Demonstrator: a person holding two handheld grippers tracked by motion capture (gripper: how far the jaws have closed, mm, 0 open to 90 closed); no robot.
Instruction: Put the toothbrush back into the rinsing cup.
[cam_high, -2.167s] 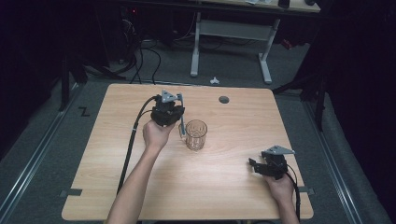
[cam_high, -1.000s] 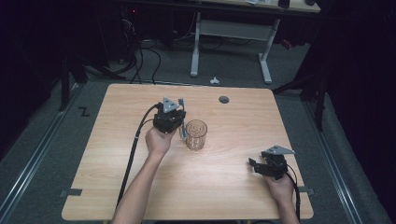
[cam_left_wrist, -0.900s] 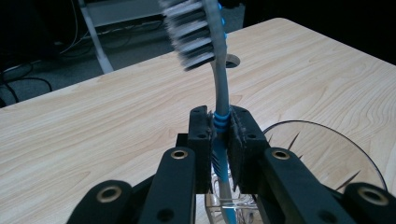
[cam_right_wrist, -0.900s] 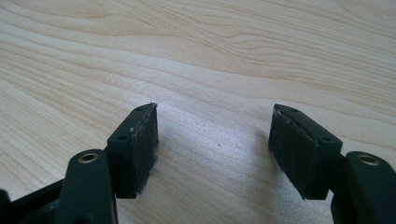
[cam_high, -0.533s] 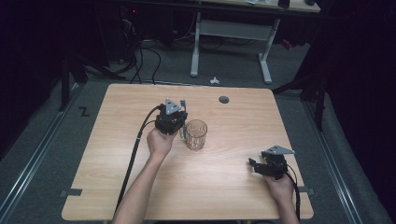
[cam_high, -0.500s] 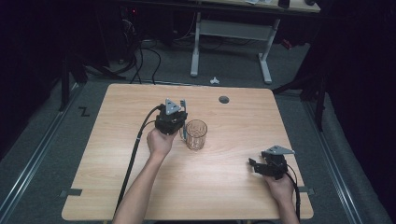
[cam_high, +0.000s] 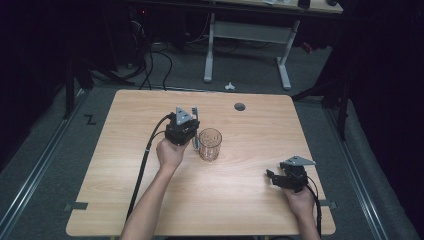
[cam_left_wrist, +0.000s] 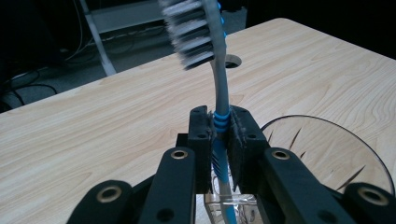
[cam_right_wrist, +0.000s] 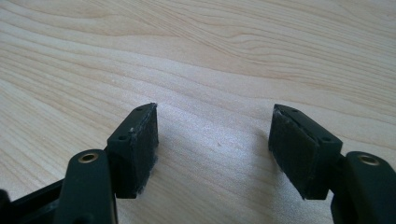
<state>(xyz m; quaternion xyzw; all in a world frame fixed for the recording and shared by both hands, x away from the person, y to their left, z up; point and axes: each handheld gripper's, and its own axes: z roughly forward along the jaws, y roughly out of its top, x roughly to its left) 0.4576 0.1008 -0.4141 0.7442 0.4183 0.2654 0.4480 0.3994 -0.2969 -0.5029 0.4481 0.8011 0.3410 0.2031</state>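
Observation:
A blue and white toothbrush (cam_left_wrist: 219, 88) stands upright between the jaws of my left gripper (cam_left_wrist: 219, 135), which is shut on its handle; the bristle head points up. In the high view my left gripper (cam_high: 192, 131) sits just left of a clear glass cup (cam_high: 210, 144) near the table's middle. The cup's rim (cam_left_wrist: 327, 154) lies right beside the jaws in the left gripper view. My right gripper (cam_high: 274, 176) rests at the table's front right, open, with only bare wood between its pads (cam_right_wrist: 135, 147).
The wooden table (cam_high: 125, 165) has a round cable hole (cam_high: 240, 106) near its far edge. A small white object (cam_high: 229, 86) lies on the floor beyond the table, beside a desk's metal legs (cam_high: 209, 50). Cables trail from both grippers.
My left gripper has carried the toothbrush a short way right and toward the person, from behind-left of the cup to close against its left side. The right gripper has stayed put.

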